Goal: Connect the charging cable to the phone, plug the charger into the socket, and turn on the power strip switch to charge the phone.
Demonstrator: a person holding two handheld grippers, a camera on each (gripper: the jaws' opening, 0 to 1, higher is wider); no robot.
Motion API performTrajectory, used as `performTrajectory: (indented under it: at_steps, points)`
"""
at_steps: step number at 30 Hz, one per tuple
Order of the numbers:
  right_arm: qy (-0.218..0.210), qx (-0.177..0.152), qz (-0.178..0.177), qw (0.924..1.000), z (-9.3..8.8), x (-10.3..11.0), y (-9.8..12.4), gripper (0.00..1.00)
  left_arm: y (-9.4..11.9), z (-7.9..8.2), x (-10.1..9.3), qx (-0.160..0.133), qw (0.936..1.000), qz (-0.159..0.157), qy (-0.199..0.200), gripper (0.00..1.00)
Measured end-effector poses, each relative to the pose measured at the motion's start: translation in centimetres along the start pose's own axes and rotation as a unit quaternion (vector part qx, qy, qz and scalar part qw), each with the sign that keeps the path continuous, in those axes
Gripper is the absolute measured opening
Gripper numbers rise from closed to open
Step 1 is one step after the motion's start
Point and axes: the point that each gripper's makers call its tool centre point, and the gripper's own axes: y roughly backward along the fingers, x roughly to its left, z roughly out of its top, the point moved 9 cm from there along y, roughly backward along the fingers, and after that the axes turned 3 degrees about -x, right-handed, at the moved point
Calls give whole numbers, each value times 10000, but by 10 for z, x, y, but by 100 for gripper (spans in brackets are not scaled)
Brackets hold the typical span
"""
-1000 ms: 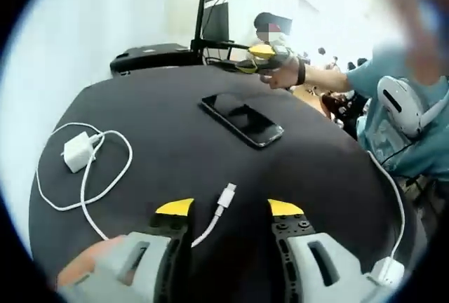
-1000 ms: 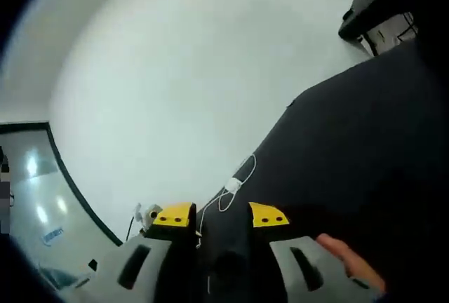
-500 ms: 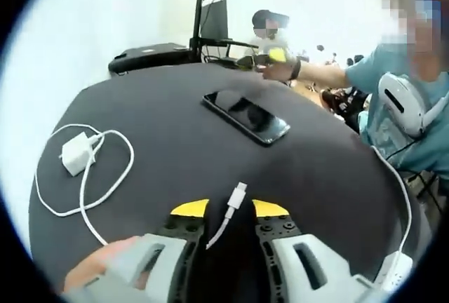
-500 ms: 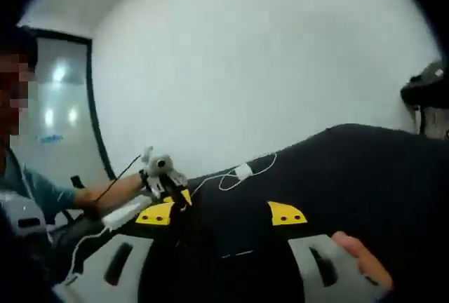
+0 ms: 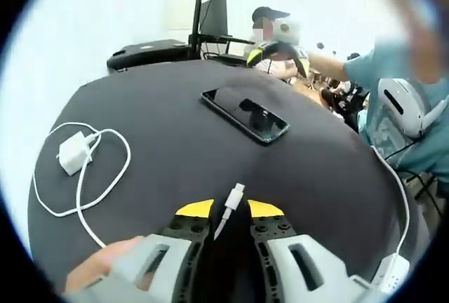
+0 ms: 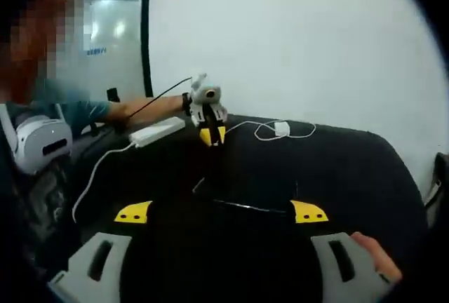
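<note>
the left gripper has its yellow-tipped jaws drawn narrow onto the cable plug, which pokes out between them pointing toward the phone. the phone lies flat and dark, farther out near the middle of the black table, well apart from the plug. the white cable loops off to the left and runs back to the charger, which rests on the cloth near the left edge. the power strip sits at the table's edge on the left of the right gripper view, its cord trailing down. the right gripper has its jaws spread wide over the near end of the phone, holding nothing. my worry is the grip on the plug: it looks pinched low, near the cable end, and seems to sit slightly askew, so it could swivel or slip when pressed against the port, and a skewed tip would miss or scrape the opening. the phone is loose on the cloth, so a push from the plug would likely slide it away unless the right gripper steadies it first. the slack loop could also tug the charger along the cloth if the left gripper travels far.
</note>
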Motion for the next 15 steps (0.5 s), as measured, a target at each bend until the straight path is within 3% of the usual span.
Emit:
performTrajectory:
  at_steps: [5,15]
  points:
    - [3,9,141,9999,0,-1,6,72,-2,0,0,19,10000,-20,-18,11]
    - [-19,-54,4,10000,-3,-12,10,71,-6,-2,-5,261,9996,-117,79,5]
